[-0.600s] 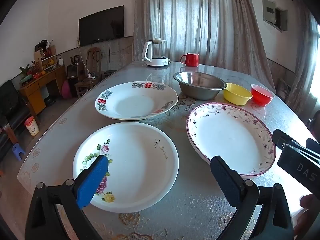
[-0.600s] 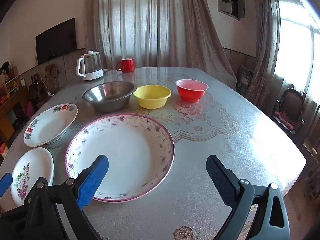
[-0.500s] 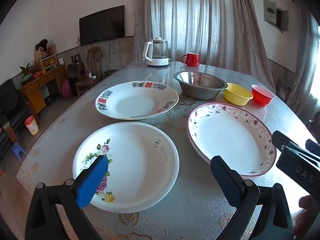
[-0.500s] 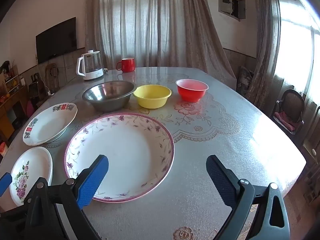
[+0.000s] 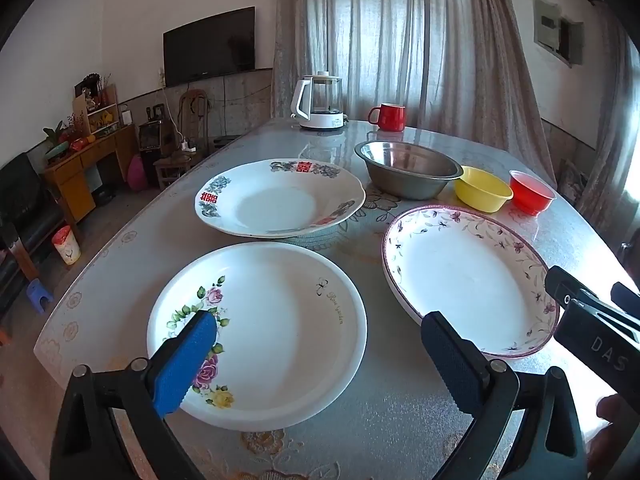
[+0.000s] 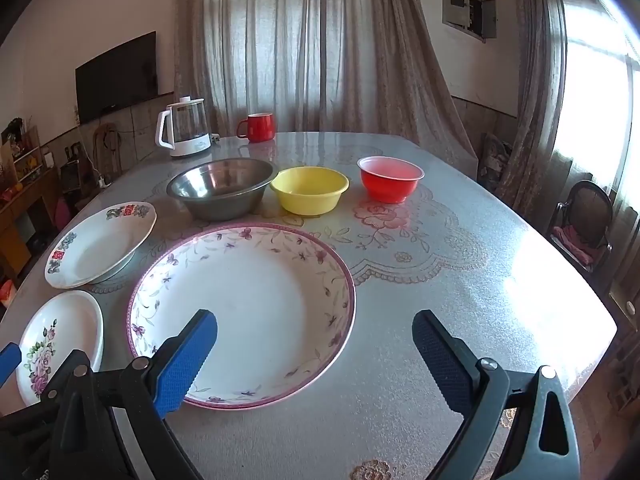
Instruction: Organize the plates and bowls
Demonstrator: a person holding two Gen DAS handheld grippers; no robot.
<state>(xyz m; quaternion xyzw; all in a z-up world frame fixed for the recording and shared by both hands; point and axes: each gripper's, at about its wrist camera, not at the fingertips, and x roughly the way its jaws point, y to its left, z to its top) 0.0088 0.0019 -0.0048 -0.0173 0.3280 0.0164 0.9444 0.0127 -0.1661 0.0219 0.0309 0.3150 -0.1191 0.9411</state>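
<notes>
Both grippers poised over the near edge of the table, jaws wide and holding nothing.

The left gripper (image 5: 320, 356) tilts downward over the rose plate (image 5: 276, 328) at the near left corner of the table (image 6: 460, 280); its blue pad overlaps the plate's near rim in view, contact unclear. The right gripper (image 6: 316, 356) tilts down likewise, just beside it, over the near rim of the purple-rimmed plate (image 6: 248, 304) at the middle of the near edge. A third plate with red characters (image 5: 280, 200) lies behind the rose plate along the left edge. Mid-table stand, in a row, a steel bowl (image 6: 222, 188), a yellow bowl (image 6: 310, 190) and a red bowl (image 6: 390, 178). A kettle (image 6: 184, 132) and red mug (image 6: 258, 127) stand at the far edge.
</notes>
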